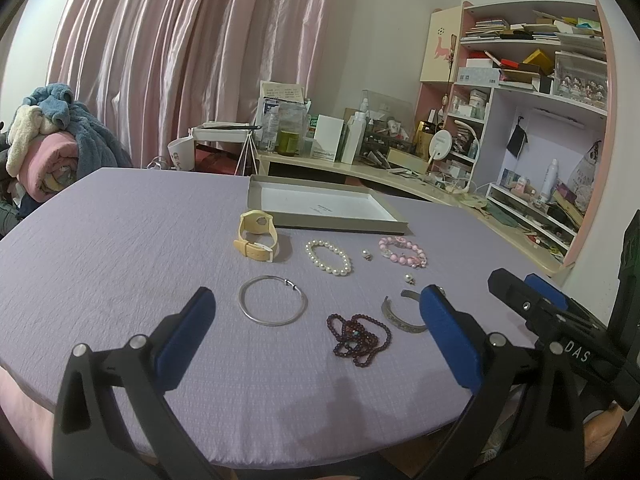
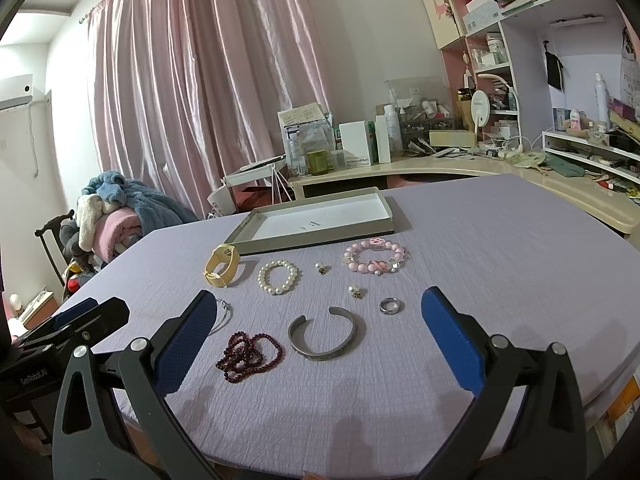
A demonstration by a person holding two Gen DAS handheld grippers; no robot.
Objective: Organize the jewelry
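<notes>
- Left wrist view: left gripper [image 1: 316, 332] spread wide, holding nothing, hovering over the lavender table [image 1: 120, 248].
- Landmark: shallow grey tray [image 1: 280, 222] at the far side of the table, nothing in it.
- Just in front of the tray: yellow watch [image 1: 257, 241], pearl bracelet [image 1: 329, 257], small earring [image 1: 367, 255], pink bead bracelet [image 1: 402, 251]. None touch it.
- Further from the tray: thin silver bangle [image 1: 273, 300] in full, dark red bead strand [image 1: 359, 338], second earring [image 1: 409, 278]. Silver cuff [image 1: 400, 316] partly hidden by the right blue pad.
- Right gripper [image 1: 532, 296] at the frame edge; cannot tell its opening here.
- Right wrist view: right gripper [image 2: 320, 332] spread wide, holding nothing.
- Shown only here: the whole cuff, plus a silver ring [image 2: 390, 305] beside it, on the tray-ward side.
- The bangle is mostly hidden behind the left pad.
</notes>
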